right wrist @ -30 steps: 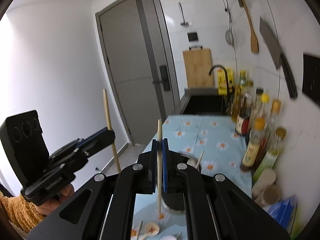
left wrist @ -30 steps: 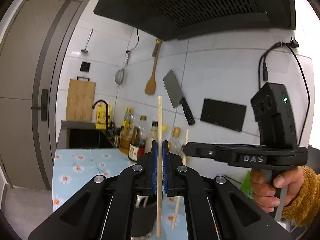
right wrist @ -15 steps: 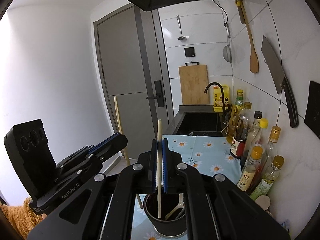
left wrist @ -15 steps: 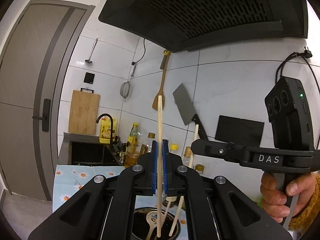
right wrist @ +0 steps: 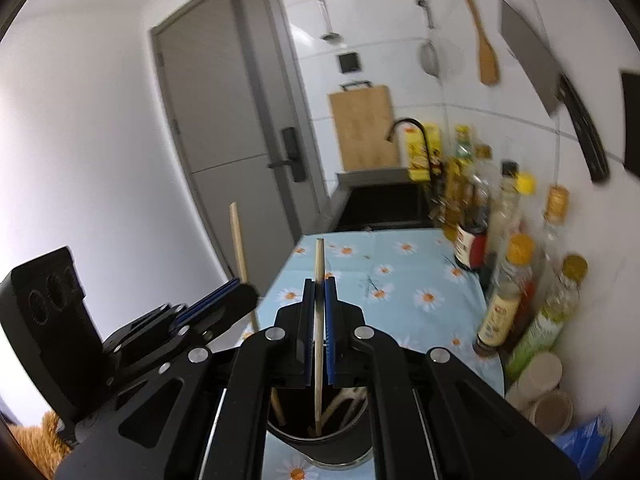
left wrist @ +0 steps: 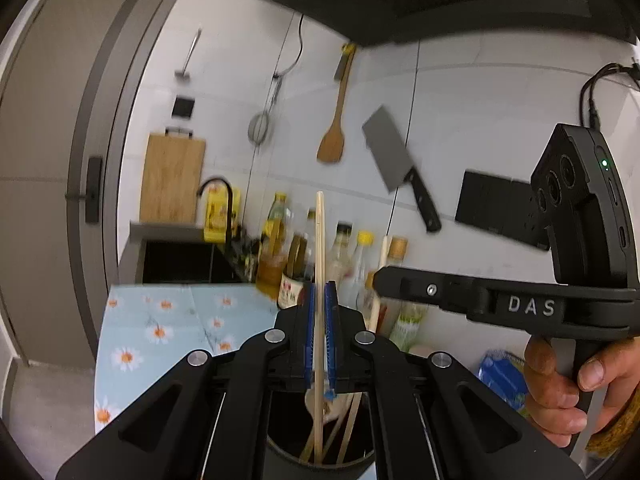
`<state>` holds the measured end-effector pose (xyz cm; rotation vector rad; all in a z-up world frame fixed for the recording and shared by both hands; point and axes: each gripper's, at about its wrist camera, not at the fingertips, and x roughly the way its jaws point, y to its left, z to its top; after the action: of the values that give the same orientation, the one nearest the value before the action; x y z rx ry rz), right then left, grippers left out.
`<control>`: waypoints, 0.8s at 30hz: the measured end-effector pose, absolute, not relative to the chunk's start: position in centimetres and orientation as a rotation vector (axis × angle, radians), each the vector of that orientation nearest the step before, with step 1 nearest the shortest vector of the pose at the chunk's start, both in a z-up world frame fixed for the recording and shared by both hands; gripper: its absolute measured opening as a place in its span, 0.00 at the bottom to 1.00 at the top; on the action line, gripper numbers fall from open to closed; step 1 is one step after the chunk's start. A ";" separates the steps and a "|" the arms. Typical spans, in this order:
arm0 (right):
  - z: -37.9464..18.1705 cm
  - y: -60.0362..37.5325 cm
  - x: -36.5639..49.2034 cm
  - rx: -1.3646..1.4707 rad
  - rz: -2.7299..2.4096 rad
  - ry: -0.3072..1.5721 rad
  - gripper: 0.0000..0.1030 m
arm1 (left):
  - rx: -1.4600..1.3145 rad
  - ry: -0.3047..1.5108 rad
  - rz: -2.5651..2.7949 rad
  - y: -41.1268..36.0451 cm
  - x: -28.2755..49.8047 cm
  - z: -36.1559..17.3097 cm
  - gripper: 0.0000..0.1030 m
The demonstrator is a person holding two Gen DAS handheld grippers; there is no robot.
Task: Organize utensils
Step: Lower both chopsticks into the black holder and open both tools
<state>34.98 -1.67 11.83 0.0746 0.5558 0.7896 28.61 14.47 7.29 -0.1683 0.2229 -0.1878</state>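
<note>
Worktop (right wrist: 404,280): a long surface covered by a pale blue cloth printed with white daisies; it is seen running toward a dark sink beside the grey door.
Utensil holder (right wrist: 320,446): a black round pot stood on the worktop at the near end, directly under both grippers; pale wooden spoons and sticks are seen leaning inside it.
Bottles (right wrist: 508,292): a row of oil and sauce bottles with yellow caps is lined up along the white tiled wall, just beside the holder's far side.
Left gripper (left wrist: 319,332): a black two-finger tool with blue pads, held above the holder. Its fingers (left wrist: 308,332) are closed down to a narrow slit and are clamped on a chopstick.
Left chopstick (left wrist: 319,264): a thin, pale wooden stick, held close to upright; its top is seen well above the pads and its lower end is seen inside the holder's mouth among the other sticks.
Right gripper (right wrist: 319,328): a matching black tool with blue pads, also above the holder, just beside the left one. Its fingers (right wrist: 330,328) are likewise nearly closed and are gripped on a second stick.
Right chopstick (right wrist: 318,304): a pale wooden stick, near upright, with its lower tip reaching into the holder; whether the bottom is touched cannot be told.
</note>
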 end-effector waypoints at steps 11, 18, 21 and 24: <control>11.0 -3.6 34.9 0.178 0.791 0.637 0.13 | -0.174 0.304 -0.218 14.4 27.2 6.9 0.11; 12.1 -4.8 32.8 0.176 0.796 0.622 0.13 | -0.178 0.319 -0.223 14.1 25.8 7.4 0.11; 12.5 -5.3 31.9 0.172 0.807 0.620 0.13 | -0.183 0.332 -0.242 14.0 25.0 7.8 0.11; 12.8 -6.2 30.5 0.180 0.816 0.618 0.14 | -0.191 0.338 -0.253 13.9 24.0 8.2 0.11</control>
<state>30.50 -6.21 12.77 0.1798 0.6179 0.8164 24.04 13.89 8.17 -0.1906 0.3383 -0.2534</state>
